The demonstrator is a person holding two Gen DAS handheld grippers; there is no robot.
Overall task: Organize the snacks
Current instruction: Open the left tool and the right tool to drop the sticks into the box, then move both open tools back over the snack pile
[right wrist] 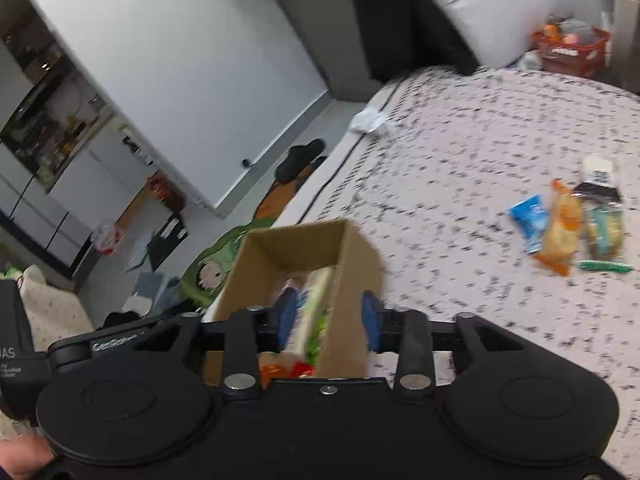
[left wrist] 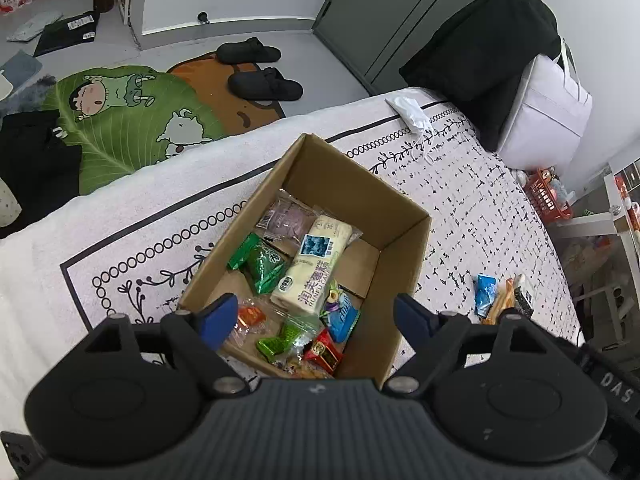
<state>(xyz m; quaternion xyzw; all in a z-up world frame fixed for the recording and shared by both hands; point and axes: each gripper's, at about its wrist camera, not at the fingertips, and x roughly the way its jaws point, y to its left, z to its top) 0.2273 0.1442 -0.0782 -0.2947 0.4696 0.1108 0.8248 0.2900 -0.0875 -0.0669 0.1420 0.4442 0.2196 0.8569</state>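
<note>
The left gripper (left wrist: 312, 312) hangs over the near end of the cardboard box (left wrist: 404, 216), its blue pads spread wide with nothing between them; the packets seen through the gap lie loose on the box floor below. The right gripper (right wrist: 329, 322) also hovers above the box (right wrist: 360, 248), at its near right corner, its jaws standing partly apart; the box wall shows between the pads in the blurred right wrist view, but they press on nothing.

Inside the box sits a good share of the snacks: a long cream cake pack (left wrist: 312, 264) down the middle, a green foil packet (left wrist: 260, 260) to its left, a purple packet (left wrist: 282, 216) at the far end, and orange (left wrist: 250, 316), red (left wrist: 324, 350) and blue (left wrist: 342, 316) wrappers at the near end.

Outside the box, to its right on the patterned white bedspread (left wrist: 480, 200), a small cluster of snacks (right wrist: 568, 224) remains: a blue packet (right wrist: 530, 222), an orange one (right wrist: 560, 228), a greenish one and a dark one beside them, all close together and well apart from the box.

By the look of it, the sorting is more than half done. Most packets are boxed; the cluster to the right of the box is what remains, and either gripper is free to fetch it.
</note>
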